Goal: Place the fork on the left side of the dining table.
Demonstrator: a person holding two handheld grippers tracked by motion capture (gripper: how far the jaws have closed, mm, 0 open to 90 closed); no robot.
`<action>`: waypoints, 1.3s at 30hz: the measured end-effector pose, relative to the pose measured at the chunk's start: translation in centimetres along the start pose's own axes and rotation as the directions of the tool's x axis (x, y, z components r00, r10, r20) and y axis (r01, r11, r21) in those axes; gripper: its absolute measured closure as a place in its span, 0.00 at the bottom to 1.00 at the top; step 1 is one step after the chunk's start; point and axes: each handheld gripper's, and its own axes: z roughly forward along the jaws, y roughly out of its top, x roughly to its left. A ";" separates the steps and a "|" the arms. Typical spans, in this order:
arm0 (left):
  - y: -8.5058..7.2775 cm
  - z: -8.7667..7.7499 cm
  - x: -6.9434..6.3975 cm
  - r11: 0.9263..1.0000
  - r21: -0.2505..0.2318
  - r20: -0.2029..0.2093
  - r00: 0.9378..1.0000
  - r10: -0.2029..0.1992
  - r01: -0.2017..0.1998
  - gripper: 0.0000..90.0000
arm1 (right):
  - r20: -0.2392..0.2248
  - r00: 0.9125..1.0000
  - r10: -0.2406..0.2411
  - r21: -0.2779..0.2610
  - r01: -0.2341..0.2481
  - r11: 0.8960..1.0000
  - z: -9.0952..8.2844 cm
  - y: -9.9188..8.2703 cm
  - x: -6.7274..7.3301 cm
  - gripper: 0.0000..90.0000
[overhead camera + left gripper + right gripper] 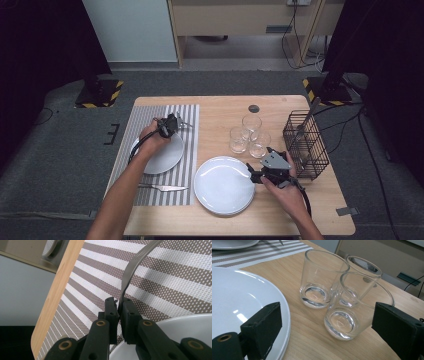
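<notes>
My left gripper (pixel 172 123) (pixel 120 303) is shut on the handle of a metal utensil (pixel 130 272) (pixel 185 122). It holds the utensil over the striped placemat (pixel 145 117) (pixel 162 282), just beyond the small white plate's (pixel 167 156) (pixel 192 325) far rim. My right gripper (pixel 253 173) (pixel 327 315) stands open, its jaws wide apart with nothing gripped. Its left jaw is beside the large white plate (pixel 222 186) (pixel 237 295). Its right jaw is beside the nearest of three clear glasses (pixel 359 310) (pixel 259 145).
Two more glasses (pixel 238 139) (pixel 251 124) stand behind the nearest one. A knife (pixel 162 188) lies on the placemat's near end. A black wire basket (pixel 305 145) holding a utensil stands at the right of the wooden table (pixel 220 107).
</notes>
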 end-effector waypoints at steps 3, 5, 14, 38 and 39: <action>0.0 0.0 0.0 1.000 0.002 0.004 1.000 -0.004 0.004 0.93 | 0.000 1.000 0.001 0.000 -0.001 1.000 0.0 0.0 0.0 0.10; 0.0 0.0 0.0 1.000 0.005 0.004 1.000 -0.006 0.006 0.93 | 0.000 1.000 0.001 0.000 -0.001 1.000 0.0 0.0 0.0 0.10; -0.2 0.0 0.1 1.000 0.018 0.006 1.000 -0.016 0.016 0.91 | 0.000 1.000 0.002 0.001 -0.002 1.000 0.0 0.0 0.0 0.10; -0.4 -0.7 0.0 1.000 0.000 0.000 1.000 -0.026 0.026 0.90 | -0.005 1.000 0.001 0.005 -0.001 1.000 0.0 0.0 0.1 0.10; -0.4 -0.7 0.0 1.000 -0.001 0.000 1.000 -0.026 0.026 0.89 | -0.004 1.000 0.003 0.005 -0.003 1.000 0.0 0.0 0.1 0.10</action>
